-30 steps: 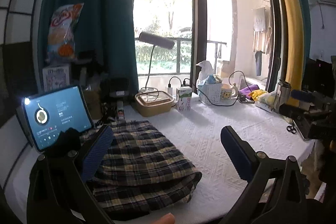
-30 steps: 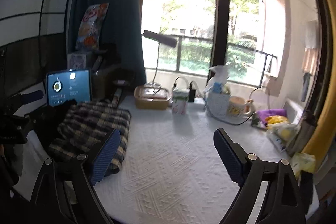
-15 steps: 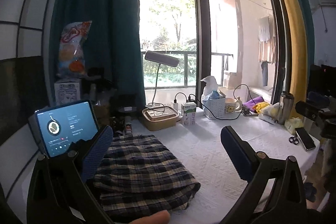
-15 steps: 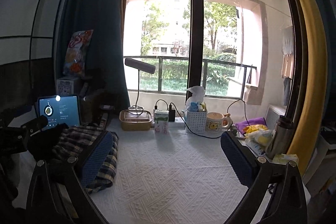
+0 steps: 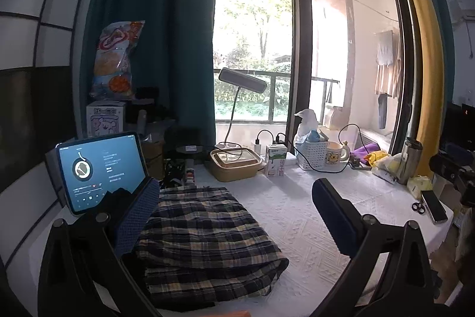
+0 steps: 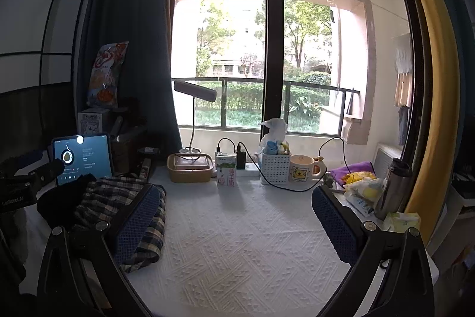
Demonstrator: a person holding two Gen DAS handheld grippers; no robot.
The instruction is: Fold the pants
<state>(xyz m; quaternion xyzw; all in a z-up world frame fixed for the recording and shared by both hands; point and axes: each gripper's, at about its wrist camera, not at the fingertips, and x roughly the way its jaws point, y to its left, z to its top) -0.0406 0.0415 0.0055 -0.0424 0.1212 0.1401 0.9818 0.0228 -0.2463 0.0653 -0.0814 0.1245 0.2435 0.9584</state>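
The plaid pants lie folded in a flat stack on the white tablecloth, at the table's left. In the right wrist view the pants show at the left, partly behind my finger. My left gripper is open and empty, raised above and behind the pants. My right gripper is open and empty, held over the bare cloth to the right of the pants. The left gripper's body also shows at the far left of the right wrist view.
A lit tablet stands behind the pants. Along the window sit a lunch box, desk lamp, milk carton, white basket, mug and steel flask. A phone lies near the right edge.
Both grippers have lifted and tilted up, away from the pants. The pants lie still where they were.
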